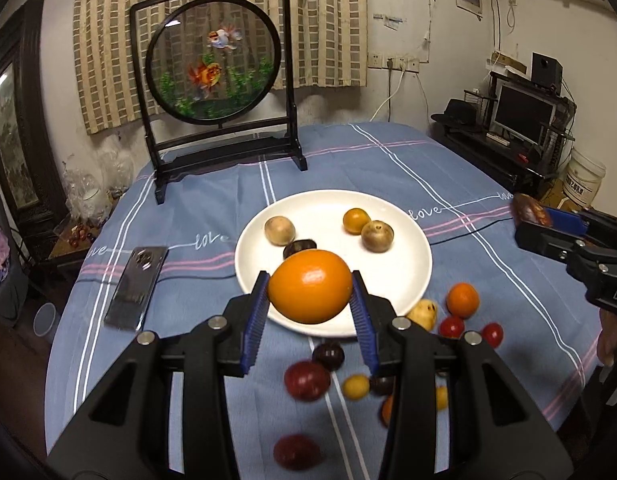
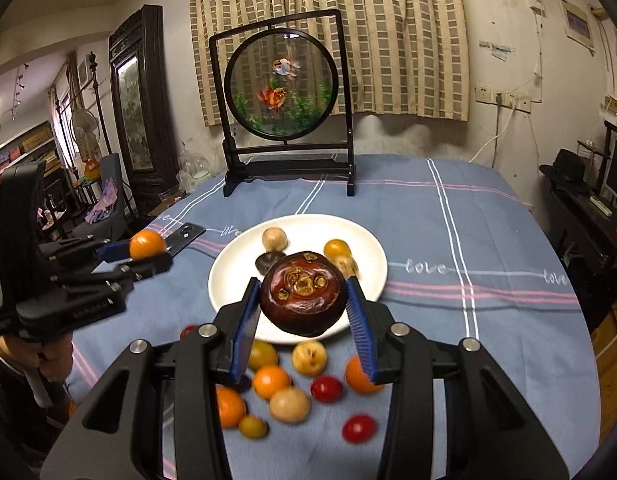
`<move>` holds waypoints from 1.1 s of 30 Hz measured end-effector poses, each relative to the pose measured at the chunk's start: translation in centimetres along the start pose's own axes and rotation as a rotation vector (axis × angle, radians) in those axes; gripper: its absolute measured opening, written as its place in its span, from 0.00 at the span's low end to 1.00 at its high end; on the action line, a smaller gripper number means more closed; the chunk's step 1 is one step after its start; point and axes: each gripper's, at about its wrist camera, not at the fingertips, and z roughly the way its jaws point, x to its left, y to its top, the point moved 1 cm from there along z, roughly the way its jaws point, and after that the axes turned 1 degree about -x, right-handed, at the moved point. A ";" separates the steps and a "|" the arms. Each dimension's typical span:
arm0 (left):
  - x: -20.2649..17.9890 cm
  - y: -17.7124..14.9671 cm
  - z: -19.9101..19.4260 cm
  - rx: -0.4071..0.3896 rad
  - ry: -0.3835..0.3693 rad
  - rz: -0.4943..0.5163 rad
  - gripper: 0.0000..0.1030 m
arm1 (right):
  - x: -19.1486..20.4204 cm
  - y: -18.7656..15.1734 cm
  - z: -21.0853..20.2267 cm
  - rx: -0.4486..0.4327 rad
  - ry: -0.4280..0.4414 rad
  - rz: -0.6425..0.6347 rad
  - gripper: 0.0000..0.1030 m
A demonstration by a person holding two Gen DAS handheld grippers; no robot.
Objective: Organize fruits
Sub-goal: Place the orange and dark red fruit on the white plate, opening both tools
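Orange fruit, white plate, blue tablecloth with white and pink stripes, beige checked curtain.

Table under a blue striped cloth, white plate near its middle, loose small fruits scattered on the cloth just in front of the plate, phone to the left, framed goldfish screen at the back

Both tools are matte black plastic, each with two long arms cut through by triangular openings and studded with round silver screws. The left gripper and the right gripper carry ribbed blue pads on their fingers. White lettering marks the black bodies, too blurred to read. Beside the white plate, a bare hand wraps a grey handle
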 end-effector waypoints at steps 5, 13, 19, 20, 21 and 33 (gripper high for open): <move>0.4 1.6 3.2 0.025 -0.004 -0.004 0.39 | 0.4 1.9 3.4 0.004 -0.003 -0.027 0.42; 1.9 3.8 8.1 0.067 0.012 -0.013 0.39 | 0.3 3.9 9.1 0.050 0.000 -0.064 0.42; 2.8 3.9 12.6 0.129 0.026 0.000 0.39 | 0.2 3.7 14.4 0.141 -0.004 -0.096 0.42; 2.8 3.7 13.2 0.141 0.027 0.001 0.39 | 0.2 3.5 15.3 0.162 0.000 -0.097 0.42; 3.0 3.5 14.0 0.158 0.027 -0.001 0.39 | 0.3 3.2 16.1 0.179 0.003 -0.100 0.42; 4.5 1.4 18.6 0.271 0.020 -0.048 0.39 | 0.8 1.3 21.6 0.313 0.027 -0.118 0.42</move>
